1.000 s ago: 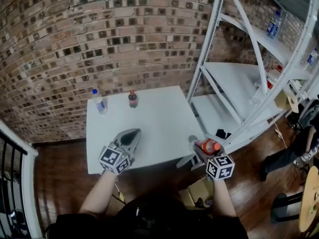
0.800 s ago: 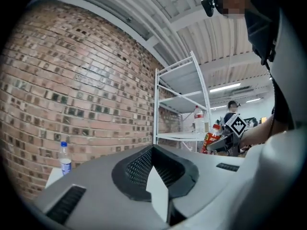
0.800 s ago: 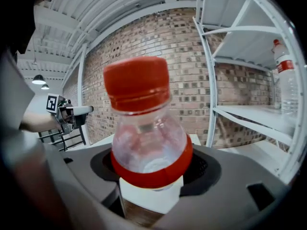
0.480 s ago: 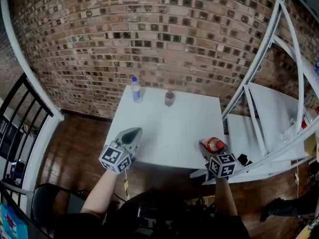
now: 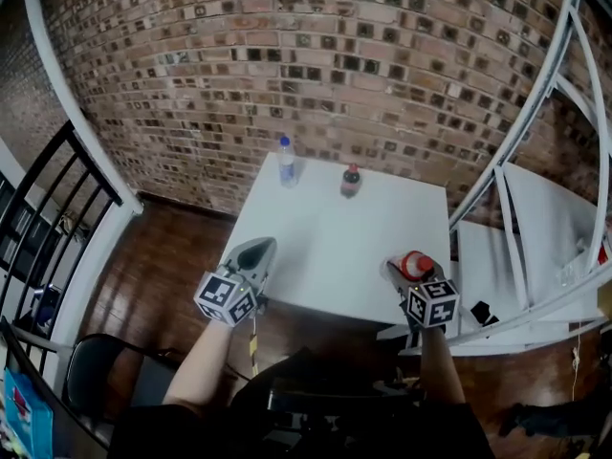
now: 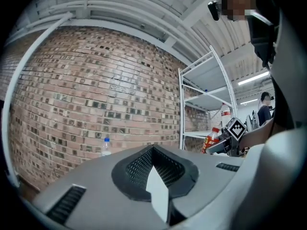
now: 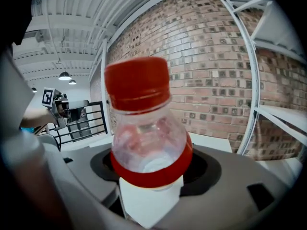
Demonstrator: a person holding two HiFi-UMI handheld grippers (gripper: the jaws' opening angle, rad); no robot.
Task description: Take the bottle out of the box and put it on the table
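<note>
GRIP: right gripper clamped on bottle, over table near edge | left gripper closed, empty, at table's near edge | RISK: judged likely to topple off table if released tilted or too near edge

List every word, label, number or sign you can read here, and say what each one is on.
No text is readable.
On the red-capped bottle in the right gripper: no legible print.
On the blue-capped bottle and dark bottle on the table: labels too small.
On the marker cubes: square patterns only, no letters.
</note>
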